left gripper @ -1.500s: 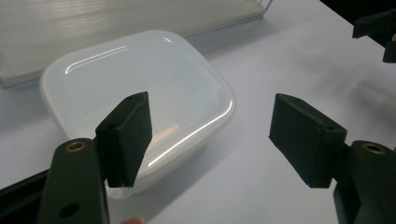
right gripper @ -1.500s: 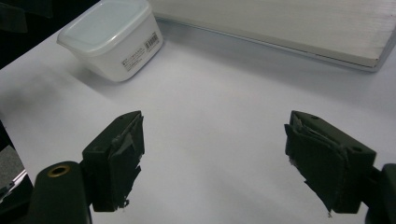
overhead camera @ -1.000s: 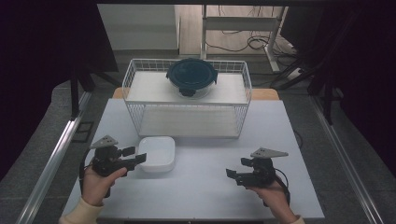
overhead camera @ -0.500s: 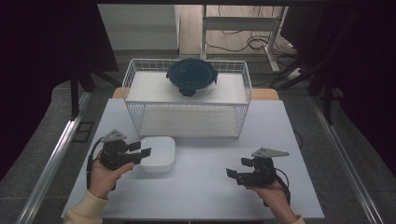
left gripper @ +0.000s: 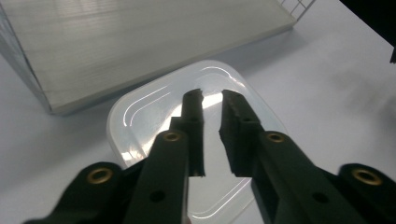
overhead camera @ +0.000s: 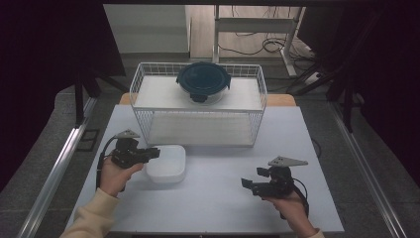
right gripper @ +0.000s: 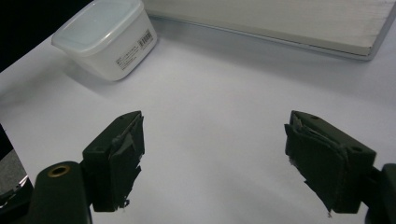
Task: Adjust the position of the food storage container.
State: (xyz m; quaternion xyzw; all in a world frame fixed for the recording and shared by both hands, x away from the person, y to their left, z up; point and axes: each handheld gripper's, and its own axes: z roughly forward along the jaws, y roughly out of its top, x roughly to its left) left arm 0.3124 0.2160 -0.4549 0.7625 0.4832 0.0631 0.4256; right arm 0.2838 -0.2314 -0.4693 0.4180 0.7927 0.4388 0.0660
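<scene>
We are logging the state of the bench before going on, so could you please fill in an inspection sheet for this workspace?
Surface: white table, bare between the two hands.
Job's things: white lidded container near the left edge, upright, lid on.
Clutter: white wire rack at the back, with a dark round lidded bowl on its top shelf.
Grippers: left gripper over the container's lid, jaws nearly together after just closing, nothing between them; right gripper open above bare table.
Cables: a black cable loops from the left gripper; more lie on the floor behind the table.
Surroundings: dark curtains either side, grey floor.
</scene>
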